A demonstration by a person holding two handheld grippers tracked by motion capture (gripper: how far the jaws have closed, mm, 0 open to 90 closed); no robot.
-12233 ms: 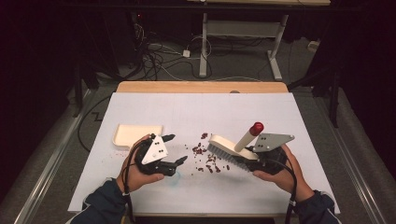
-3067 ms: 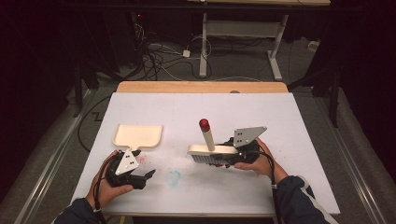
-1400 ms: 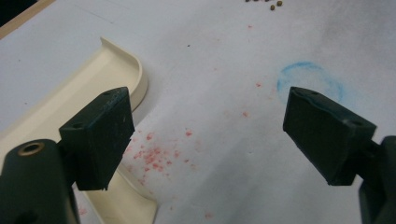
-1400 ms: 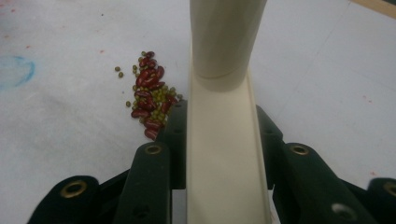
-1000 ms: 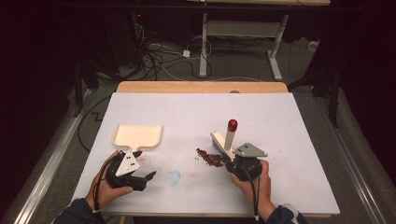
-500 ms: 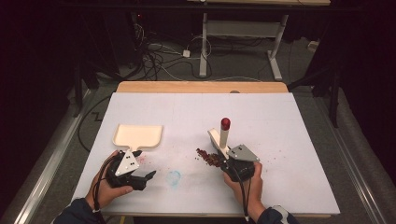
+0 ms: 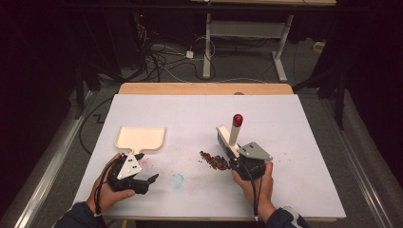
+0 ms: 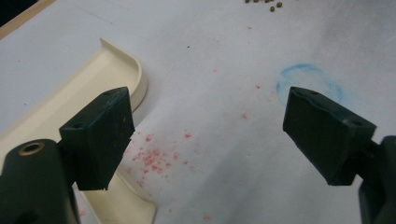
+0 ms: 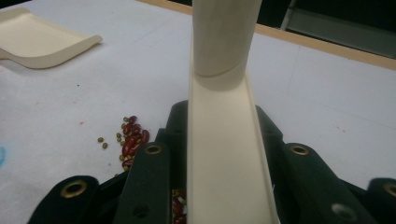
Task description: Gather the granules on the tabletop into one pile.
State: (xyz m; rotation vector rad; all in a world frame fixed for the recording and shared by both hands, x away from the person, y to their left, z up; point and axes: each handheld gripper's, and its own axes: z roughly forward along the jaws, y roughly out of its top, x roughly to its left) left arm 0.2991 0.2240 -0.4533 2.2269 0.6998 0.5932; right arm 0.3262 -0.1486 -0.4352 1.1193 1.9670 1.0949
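Observation:
A cream brush (image 7: 227,140) with a red-tipped handle (image 7: 237,118) stands on the white table, and my right gripper (image 7: 236,160) is shut on its back (image 9: 224,140). A small pile of red and green beans (image 7: 215,160) lies just left of the bristles, beside the jaws (image 9: 133,137). A cream dustpan (image 7: 140,138) rests at the left, handle towards me. My left gripper (image 7: 151,180) hovers open over the table by that handle (image 8: 70,100), with nothing between its pads (image 8: 100,135).
A faint blue ring (image 7: 177,180) and red specks (image 8: 154,156) mark the white cover (image 7: 294,123) between the grippers. A wooden strip (image 7: 204,88) edges the far side. Beyond it are cables and desk legs on the floor.
The right gripper and brush shifted only slightly, the handle swaying left and back. The left gripper stayed still. Three seconds ago the brush faced broadside, farther left.

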